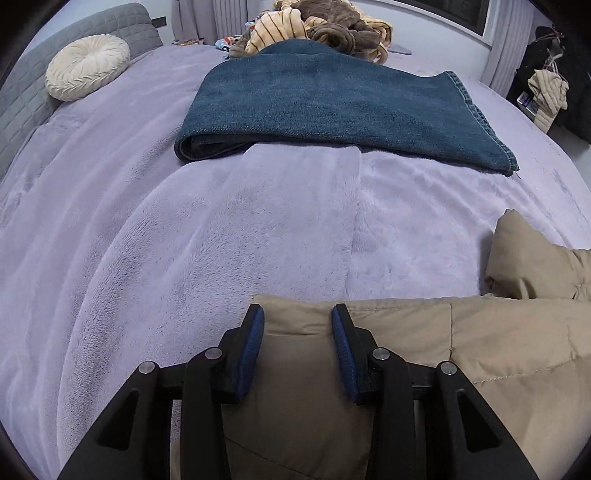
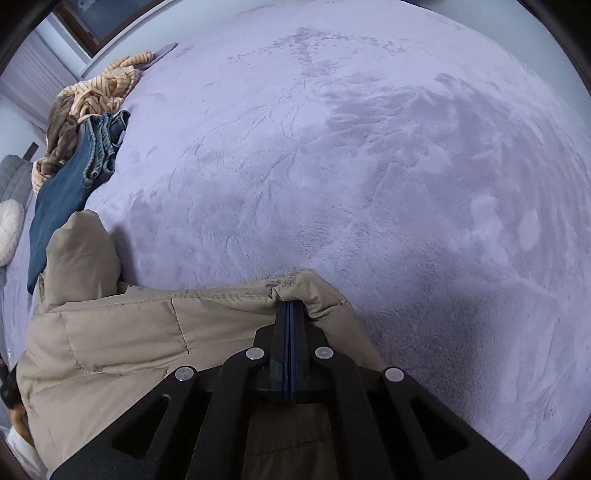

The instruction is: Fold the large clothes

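A tan quilted jacket (image 1: 480, 350) lies on the lilac bed cover (image 1: 184, 240) at the near edge. My left gripper (image 1: 297, 314) is open, its blue pads either side of the jacket's edge, not closed on it. In the right wrist view my right gripper (image 2: 291, 306) is shut on a bunched edge of the same jacket (image 2: 129, 332). A puffy part of the jacket (image 2: 81, 254) stands up to the left.
Folded blue jeans (image 1: 332, 107) lie further up the bed, with a heap of striped and brown clothes (image 1: 325, 26) behind them. A round cream cushion (image 1: 86, 66) leans on the grey headboard (image 1: 22, 92). The lilac cover (image 2: 369, 166) stretches ahead of the right gripper.
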The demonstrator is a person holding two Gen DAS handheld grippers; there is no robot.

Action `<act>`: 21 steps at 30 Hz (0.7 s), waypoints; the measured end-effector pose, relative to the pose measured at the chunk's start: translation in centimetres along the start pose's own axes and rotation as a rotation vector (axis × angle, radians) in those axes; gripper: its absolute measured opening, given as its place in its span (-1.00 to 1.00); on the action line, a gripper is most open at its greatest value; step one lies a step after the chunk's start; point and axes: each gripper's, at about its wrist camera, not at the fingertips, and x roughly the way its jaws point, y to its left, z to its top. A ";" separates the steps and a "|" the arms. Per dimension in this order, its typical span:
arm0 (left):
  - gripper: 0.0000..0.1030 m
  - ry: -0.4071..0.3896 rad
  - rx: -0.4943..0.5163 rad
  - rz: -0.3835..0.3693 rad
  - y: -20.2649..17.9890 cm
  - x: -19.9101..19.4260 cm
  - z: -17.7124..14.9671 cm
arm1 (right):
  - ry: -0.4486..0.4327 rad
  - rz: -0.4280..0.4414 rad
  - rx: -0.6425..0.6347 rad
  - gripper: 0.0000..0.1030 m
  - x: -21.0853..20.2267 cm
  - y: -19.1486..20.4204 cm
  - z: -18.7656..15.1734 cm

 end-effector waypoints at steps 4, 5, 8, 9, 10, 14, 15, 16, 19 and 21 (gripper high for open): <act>-0.03 -0.015 -0.012 0.003 0.4 -3.0 -0.2 | -0.021 0.024 0.032 -0.91 -2.9 0.2 -0.3; 0.13 -0.024 -0.016 -0.001 0.5 -4.0 -0.3 | -0.027 0.039 0.041 -0.91 -3.7 0.2 -0.5; 0.44 -0.053 -0.013 -0.016 1.1 -7.4 -1.4 | -0.047 0.087 0.065 -0.89 -6.1 0.2 -1.7; 0.44 -0.050 -0.012 -0.026 1.3 -8.2 -1.8 | -0.050 0.101 0.067 -0.85 -7.0 0.3 -2.3; 0.44 -0.038 -0.011 -0.040 1.4 -8.9 -2.3 | -0.051 0.111 0.070 -0.75 -7.6 0.4 -3.0; 0.48 -0.007 -0.046 -0.073 1.7 -11.5 -5.0 | -0.048 0.158 0.098 -0.27 -9.8 0.8 -5.8; 0.85 -0.003 -0.054 -0.075 1.8 -12.1 -5.8 | -0.049 0.169 0.106 -0.26 -10.4 0.9 -6.6; 1.00 -0.002 -0.065 -0.077 1.8 -12.7 -6.5 | -0.047 0.183 0.116 -0.26 -11.0 0.9 -7.5; 1.00 0.010 -0.101 -0.094 1.5 -14.2 -8.9 | -0.027 0.212 0.137 -0.24 -12.1 0.6 -9.9; 1.00 0.034 -0.121 -0.105 1.2 -14.9 -10.4 | -0.017 0.223 0.147 -0.23 -12.8 0.4 -11.3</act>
